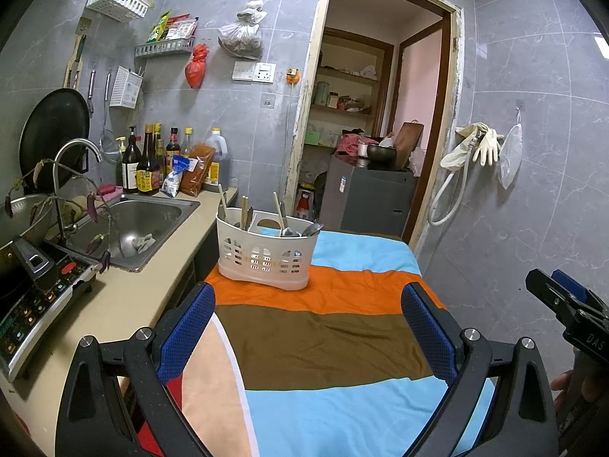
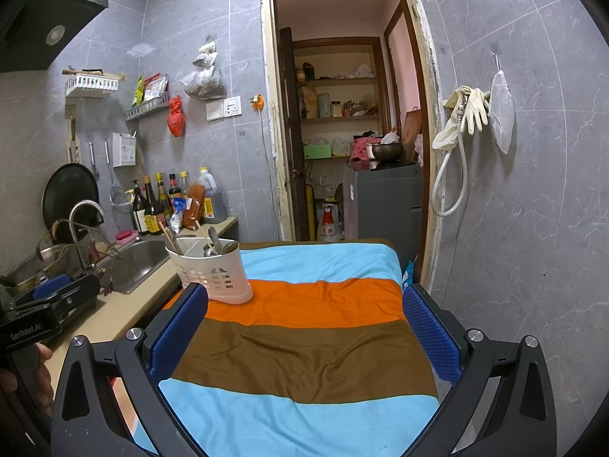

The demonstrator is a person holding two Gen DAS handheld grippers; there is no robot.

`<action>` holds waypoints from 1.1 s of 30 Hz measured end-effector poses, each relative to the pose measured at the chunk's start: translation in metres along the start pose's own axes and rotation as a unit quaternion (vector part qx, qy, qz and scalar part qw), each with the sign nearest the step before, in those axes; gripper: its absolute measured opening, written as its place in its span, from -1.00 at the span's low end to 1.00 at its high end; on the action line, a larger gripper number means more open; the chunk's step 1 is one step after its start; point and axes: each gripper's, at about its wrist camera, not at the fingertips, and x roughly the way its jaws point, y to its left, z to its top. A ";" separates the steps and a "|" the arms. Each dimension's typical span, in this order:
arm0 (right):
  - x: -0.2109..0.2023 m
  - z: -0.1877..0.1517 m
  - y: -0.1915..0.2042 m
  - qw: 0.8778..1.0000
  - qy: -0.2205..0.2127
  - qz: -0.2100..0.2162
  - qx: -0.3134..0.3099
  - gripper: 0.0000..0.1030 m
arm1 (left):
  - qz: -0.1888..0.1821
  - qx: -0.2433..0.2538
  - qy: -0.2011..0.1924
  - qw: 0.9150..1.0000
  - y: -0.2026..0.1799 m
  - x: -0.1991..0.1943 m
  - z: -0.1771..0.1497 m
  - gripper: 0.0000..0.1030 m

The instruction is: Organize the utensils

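White utensil caddy point(image 1: 266, 251) upright at far left of striped cloth point(image 1: 323, 339) over surface, on orange band. Spoons point(image 1: 304, 230) and chopsticks point(image 1: 244, 205) standing inside. Left gripper point(image 1: 308, 327) fingers spread wide, empty. Right gripper point(image 2: 304, 331) fingers likewise apart, holding nothing. Sink point(image 1: 152, 221) beside caddy, to left.

- I see a striped cloth point(image 1: 323, 327) in blue, orange and brown.
- A steel sink point(image 1: 152, 213) sits in the counter point(image 1: 125, 304), sauce bottles point(image 1: 148, 160) lined along its back edge.
- Rubber gloves point(image 2: 470, 108) hang on the wall beside the doorway.
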 end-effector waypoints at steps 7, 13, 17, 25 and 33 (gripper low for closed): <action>0.001 0.000 -0.001 1.000 0.000 -0.001 0.001 1.00 | 0.001 0.002 -0.001 1.000 0.001 0.000 0.000 0.86; 0.000 0.001 -0.001 1.000 0.000 -0.001 0.001 1.00 | 0.001 0.003 -0.001 1.000 0.002 0.000 0.000 0.86; 0.000 0.001 -0.002 1.000 0.001 -0.002 0.003 1.00 | 0.001 0.002 -0.001 1.000 0.001 0.000 0.000 0.86; 0.001 0.001 -0.002 1.000 0.001 0.000 0.002 1.00 | 0.002 0.003 -0.001 1.000 0.004 0.000 0.001 0.86; 0.001 0.002 -0.002 1.000 0.001 0.000 0.002 1.00 | 0.004 0.003 -0.001 1.000 0.008 0.001 0.003 0.86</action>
